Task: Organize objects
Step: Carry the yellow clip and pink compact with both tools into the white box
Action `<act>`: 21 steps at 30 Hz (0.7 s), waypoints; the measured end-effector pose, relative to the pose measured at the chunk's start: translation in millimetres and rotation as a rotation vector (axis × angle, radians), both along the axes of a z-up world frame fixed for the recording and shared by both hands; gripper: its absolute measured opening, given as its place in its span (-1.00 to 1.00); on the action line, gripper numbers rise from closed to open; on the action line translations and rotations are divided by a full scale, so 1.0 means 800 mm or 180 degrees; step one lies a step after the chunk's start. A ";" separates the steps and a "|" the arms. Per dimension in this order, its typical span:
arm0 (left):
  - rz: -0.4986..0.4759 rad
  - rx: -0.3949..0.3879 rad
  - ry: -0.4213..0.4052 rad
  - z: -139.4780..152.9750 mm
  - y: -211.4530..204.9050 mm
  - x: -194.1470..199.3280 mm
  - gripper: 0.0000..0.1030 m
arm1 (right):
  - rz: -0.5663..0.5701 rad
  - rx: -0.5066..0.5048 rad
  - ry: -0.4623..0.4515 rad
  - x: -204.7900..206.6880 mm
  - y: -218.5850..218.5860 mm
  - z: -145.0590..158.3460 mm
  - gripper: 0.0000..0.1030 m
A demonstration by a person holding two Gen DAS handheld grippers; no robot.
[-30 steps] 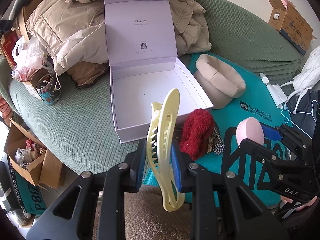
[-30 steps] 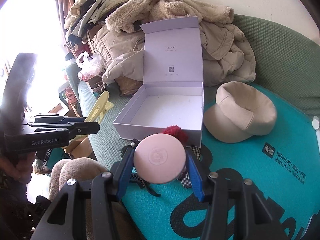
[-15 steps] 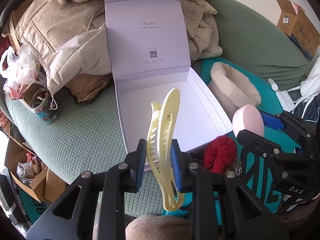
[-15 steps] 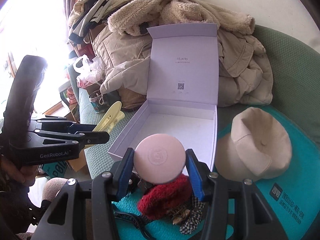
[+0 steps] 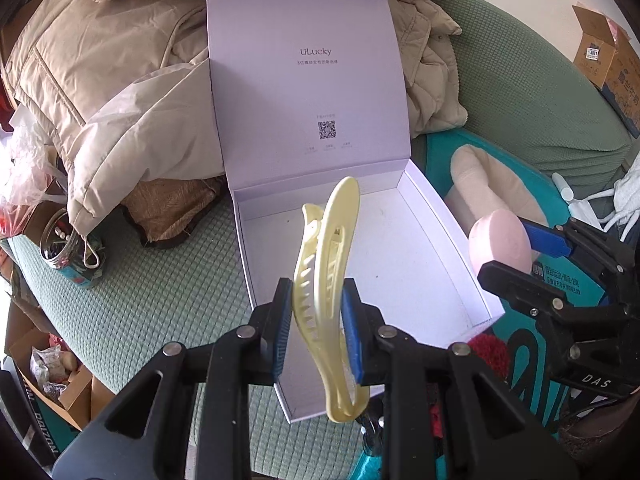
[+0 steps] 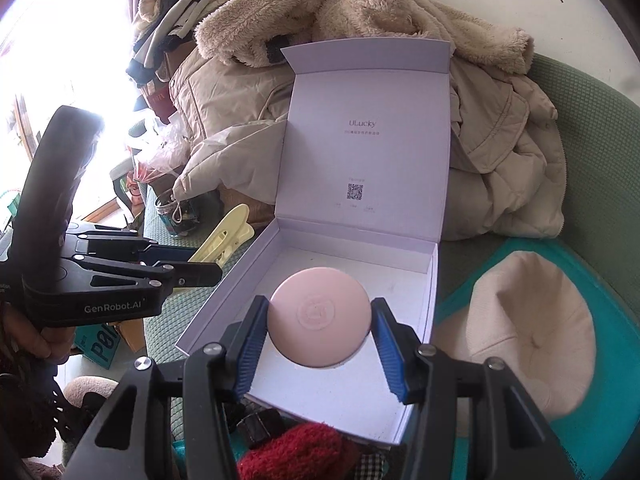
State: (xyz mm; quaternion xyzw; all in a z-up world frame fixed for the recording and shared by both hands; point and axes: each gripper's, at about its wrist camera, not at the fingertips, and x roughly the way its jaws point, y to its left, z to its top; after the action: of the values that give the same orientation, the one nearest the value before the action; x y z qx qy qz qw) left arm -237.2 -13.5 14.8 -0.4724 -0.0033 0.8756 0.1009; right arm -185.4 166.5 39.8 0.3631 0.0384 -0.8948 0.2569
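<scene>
While the left gripper (image 5: 318, 328) clamps a pale yellow toothed hair clip (image 5: 326, 300) above the open lilac gift box (image 5: 448, 216), the right gripper (image 6: 318, 346) pinches a round pink compact (image 6: 318, 316) over the box's white floor. Coats (image 6: 500, 152) crowd a green quilted sofa (image 5: 152, 296) at 12 o'clock. Held upright, the clip's long axis runs 6 to 12 o'clock, its narrow tip at 12.

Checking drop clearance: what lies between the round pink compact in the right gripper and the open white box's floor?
Nothing: in the right wrist view the round pink compact, clamped by the right gripper, hangs above the open white box's bare floor.
</scene>
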 end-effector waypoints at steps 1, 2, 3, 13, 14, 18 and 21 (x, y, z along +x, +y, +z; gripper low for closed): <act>0.0002 -0.0013 0.0010 -0.001 -0.001 -0.007 -0.56 | -0.0003 -0.0021 -0.0015 -0.006 0.001 0.000 0.02; 0.0001 -0.0022 0.0015 -0.002 -0.001 -0.015 -0.56 | -0.0002 -0.0027 -0.0018 -0.013 0.001 0.000 0.02; 0.0001 -0.0026 0.0015 -0.003 -0.002 -0.023 -0.56 | 0.0002 -0.0015 -0.0006 -0.019 0.001 0.000 0.02; -0.0012 -0.0077 -0.0008 -0.025 -0.004 -0.093 -0.56 | 0.0011 0.0052 -0.0016 -0.081 0.000 -0.003 0.02; -0.0002 -0.0096 -0.0010 -0.029 -0.004 -0.098 -0.56 | 0.0007 0.0073 -0.0022 -0.087 -0.001 -0.005 0.02; 0.0016 -0.0109 -0.0066 -0.048 -0.005 -0.120 -0.56 | 0.0010 0.0132 -0.0086 -0.108 -0.005 -0.018 0.02; 0.0050 -0.0036 -0.0133 -0.060 -0.008 -0.133 -0.56 | 0.0004 0.0189 -0.0117 -0.120 -0.010 -0.030 0.02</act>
State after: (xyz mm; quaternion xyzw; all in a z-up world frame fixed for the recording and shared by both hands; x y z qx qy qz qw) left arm -343.4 -20.2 -33.5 -0.4911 -0.0042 0.8663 0.0913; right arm -281.4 158.8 15.8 0.3869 0.0604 -0.8863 0.2472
